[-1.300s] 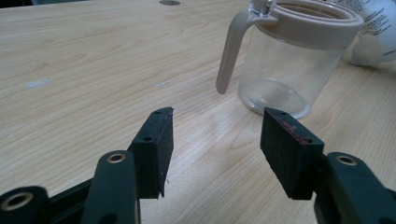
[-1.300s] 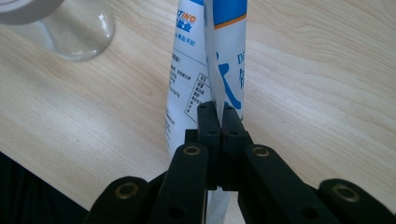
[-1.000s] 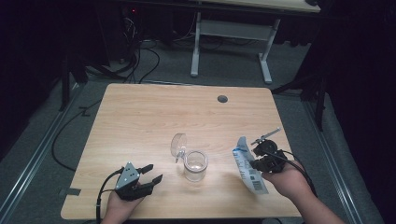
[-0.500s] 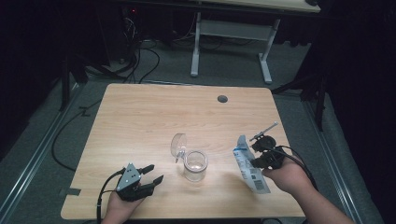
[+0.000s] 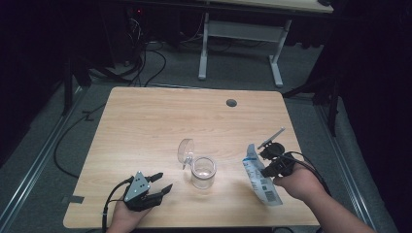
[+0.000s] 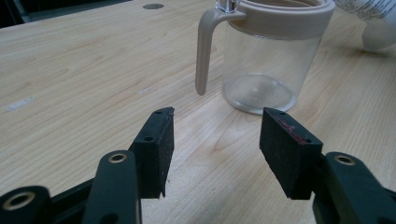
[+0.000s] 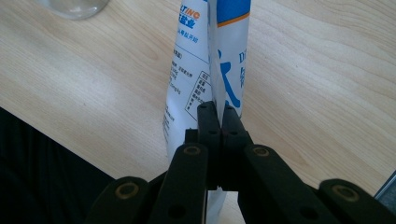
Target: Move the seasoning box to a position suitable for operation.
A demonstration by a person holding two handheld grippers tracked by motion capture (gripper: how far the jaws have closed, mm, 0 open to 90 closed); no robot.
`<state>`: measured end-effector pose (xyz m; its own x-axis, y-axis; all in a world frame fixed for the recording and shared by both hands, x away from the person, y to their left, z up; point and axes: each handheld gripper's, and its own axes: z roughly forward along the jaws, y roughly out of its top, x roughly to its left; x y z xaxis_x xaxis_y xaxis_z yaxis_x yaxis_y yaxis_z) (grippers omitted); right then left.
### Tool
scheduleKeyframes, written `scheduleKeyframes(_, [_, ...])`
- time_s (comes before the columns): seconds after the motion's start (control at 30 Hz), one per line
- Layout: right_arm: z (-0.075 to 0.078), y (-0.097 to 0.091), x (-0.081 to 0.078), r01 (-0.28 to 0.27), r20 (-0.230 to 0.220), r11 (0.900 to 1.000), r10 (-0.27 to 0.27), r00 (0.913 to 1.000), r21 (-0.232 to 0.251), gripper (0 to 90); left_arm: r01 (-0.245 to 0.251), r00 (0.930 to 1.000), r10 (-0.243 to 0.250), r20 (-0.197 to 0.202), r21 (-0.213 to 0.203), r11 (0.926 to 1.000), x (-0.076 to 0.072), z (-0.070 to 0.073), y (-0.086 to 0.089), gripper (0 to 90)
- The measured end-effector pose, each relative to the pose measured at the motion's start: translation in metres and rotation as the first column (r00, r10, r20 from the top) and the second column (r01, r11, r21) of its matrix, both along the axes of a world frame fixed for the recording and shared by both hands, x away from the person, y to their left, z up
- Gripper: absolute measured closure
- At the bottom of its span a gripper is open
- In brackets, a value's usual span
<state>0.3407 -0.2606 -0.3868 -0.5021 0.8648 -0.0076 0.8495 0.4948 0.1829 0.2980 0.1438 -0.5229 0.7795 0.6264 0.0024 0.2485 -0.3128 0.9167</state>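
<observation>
High view: light wood worktop (image 5: 145, 126), round grommet hole (image 5: 231, 103) near far edge. Clear jar (image 5: 202, 172) w/ beige rim sits center-front, hinged lid (image 5: 185, 150) flipped open to its far-left. Left gripper (image 5: 158, 185) at front-left corner of worktop, held in left hand (image 5: 124, 218), fingers spread, nothing between them, pointing toward jar but well apart from it. Right gripper (image 5: 266, 171) at front-right, held in right hand (image 5: 299, 183), clamped on white/blue pouch (image 5: 258, 174); pouch hangs tilted, top end leaning toward jar, lower end near front edge. Pouch right of jar, not touching it.

Left gripper view: two black foam-padded fingers (image 6: 156, 144) apart, bare worktop between. Jar (image 6: 266, 60) straight ahead, empty, upright, beige handle (image 6: 204, 49) on its left side. Bit of pouch (image 6: 373, 23) at top right behind jar.

Right gripper view: fingers (image 7: 208, 126) closed tight on pouch (image 7: 219, 56), pinching its seam/fold edge-on. Pouch runs up and away from the fingers, blue print and small text on white. Jar base (image 7: 74, 7) just visible top left. Worktop front edge lower left, dark beyond.
</observation>
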Motion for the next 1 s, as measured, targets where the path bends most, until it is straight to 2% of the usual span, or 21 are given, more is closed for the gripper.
scheduleKeyframes(0.13, [0.000, -0.003, 0.000, -0.005, 0.003, 1.0000, 0.005, 1.0000, 0.001, 90.0, -0.001, 1.0000, 0.001, -0.003, -0.002, 1.0000, -0.006, 0.001, -0.005, 46.3])
scheduleKeyframes(0.23, [-0.001, -0.005, 0.003, -0.020, 0.003, 0.9997, 0.020, 0.9998, 0.010, 90.0, -0.023, 0.9997, 0.023, -0.001, -0.013, 0.9996, -0.014, 0.001, -0.014, 46.3])
scheduleKeyframes(0.33, [0.000, -0.006, 0.007, -0.038, 0.000, 0.9991, 0.038, 0.9993, 0.017, 90.0, -0.021, 0.9997, 0.021, -0.010, -0.004, 0.9998, -0.021, 0.003, -0.024, 46.3])
scheduleKeyframes(0.43, [0.001, -0.003, 0.008, -0.028, 0.009, 0.9993, 0.028, 0.9996, 0.026, 90.0, -0.005, 1.0000, 0.005, -0.008, -0.014, 0.9999, -0.026, 0.006, -0.032, 47.8])
scheduleKeyframes(0.5, [0.004, 0.002, 0.008, -0.024, 0.023, 0.9994, 0.024, 0.9995, 0.023, 90.0, 0.033, 0.9994, -0.033, 0.013, -0.005, 0.9994, -0.029, 0.010, -0.041, 48.5])
scheduleKeyframes(0.57, [0.004, 0.004, 0.008, -0.023, 0.030, 0.9994, 0.022, 0.9993, 0.025, 90.0, 0.047, 0.9988, -0.047, 0.011, -0.006, 0.9989, -0.029, 0.010, -0.044, 49.2])
scheduleKeyframes(0.6, [0.005, 0.008, 0.007, -0.021, 0.032, 0.9996, 0.020, 0.9993, 0.017, 90.0, 0.079, 0.9968, -0.079, -0.001, -0.019, 0.9967, -0.029, 0.011, -0.050, 49.1])
scheduleKeyframes(0.63, [0.005, 0.008, 0.007, -0.021, 0.032, 0.9996, 0.020, 0.9993, 0.017, 90.0, 0.079, 0.9968, -0.079, -0.001, -0.019, 0.9967, -0.029, 0.011, -0.050, 49.0])
scheduleKeyframes(0.67, [0.006, 0.013, 0.006, -0.026, 0.031, 0.9996, 0.026, 0.9992, 0.011, 90.0, 0.109, 0.9940, -0.109, -0.005, -0.029, 0.9936, -0.030, 0.012, -0.057, 48.7])
scheduleKeyframes(0.83, [0.011, 0.021, 0.006, -0.027, 0.018, 0.9996, 0.027, 0.9995, 0.003, 90.0, 0.141, 0.9901, -0.141, 0.004, -0.035, 0.9894, -0.032, 0.013, -0.072, 49.2])
scheduleKeyframes(0.93, [0.016, 0.026, 0.007, -0.042, 0.016, 0.9991, 0.042, 0.9990, -0.005, 90.0, 0.167, 0.9860, -0.167, 0.007, -0.036, 0.9853, -0.032, 0.012, -0.086, 48.9])
scheduleKeyframes(1.0, [0.020, 0.029, 0.007, -0.052, 0.022, 0.9986, 0.052, 0.9984, -0.007, 90.0, 0.170, 0.9854, -0.170, 0.010, -0.041, 0.9845, -0.032, 0.012, -0.089, 49.0])
